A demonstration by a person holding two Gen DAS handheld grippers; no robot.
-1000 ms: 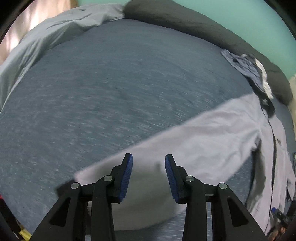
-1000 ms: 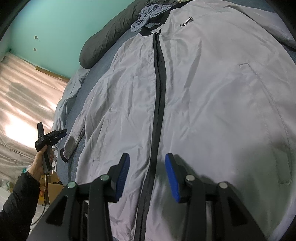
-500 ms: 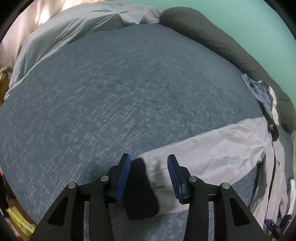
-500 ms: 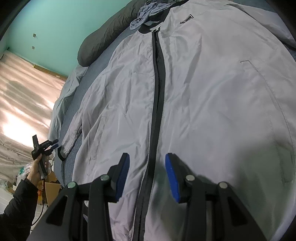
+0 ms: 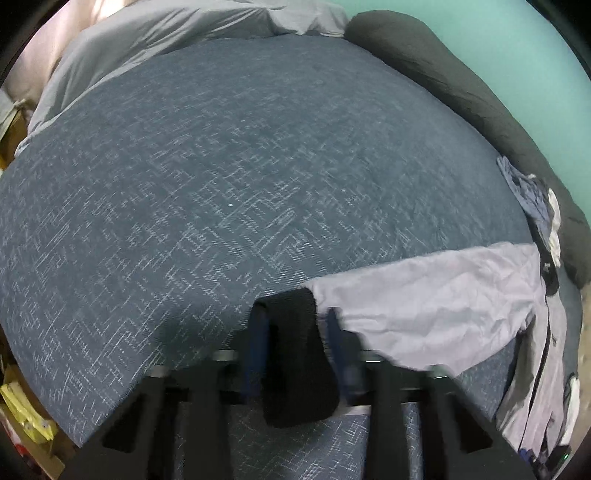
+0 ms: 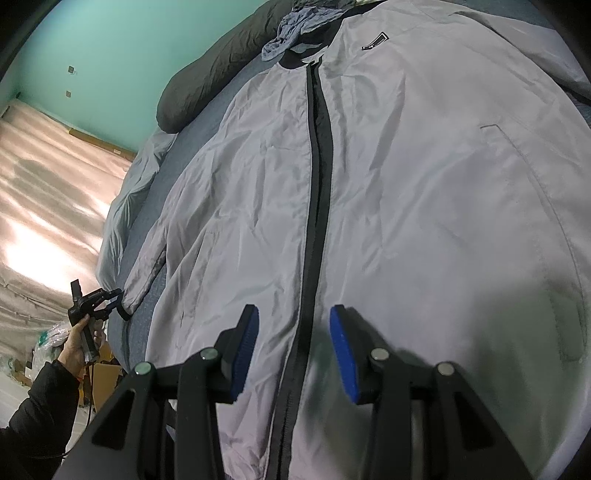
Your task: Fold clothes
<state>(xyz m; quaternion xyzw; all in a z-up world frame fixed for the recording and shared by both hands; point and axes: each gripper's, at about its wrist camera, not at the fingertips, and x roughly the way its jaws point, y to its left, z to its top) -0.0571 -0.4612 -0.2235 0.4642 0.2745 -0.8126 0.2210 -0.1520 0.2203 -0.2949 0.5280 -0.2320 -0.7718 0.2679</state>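
Note:
A light grey jacket (image 6: 406, 184) lies front up on the blue bed cover (image 5: 221, 184), its black zipper (image 6: 317, 184) closed. Its left sleeve (image 5: 424, 306) stretches out sideways and ends in a black cuff (image 5: 295, 369). My left gripper (image 5: 295, 317) is blurred by motion and open, with that cuff filling the gap between its fingers. In the right wrist view the left gripper (image 6: 110, 295), held by a hand (image 6: 79, 343), sits at the cuff (image 6: 125, 312) by the bed edge. My right gripper (image 6: 291, 347) hovers open over the zipper near the hem, holding nothing.
A dark bolster pillow (image 5: 461, 85) runs along the teal wall at the head of the bed. A crumpled blue garment (image 6: 295, 33) lies by the jacket collar. A pale grey duvet (image 5: 166, 33) is bunched at the far edge. A cardboard box (image 6: 103, 384) stands on the floor.
My left gripper has slid outward along the sleeve, and the black cuff now sits between its fingers. The right gripper has barely shifted over the zipper.

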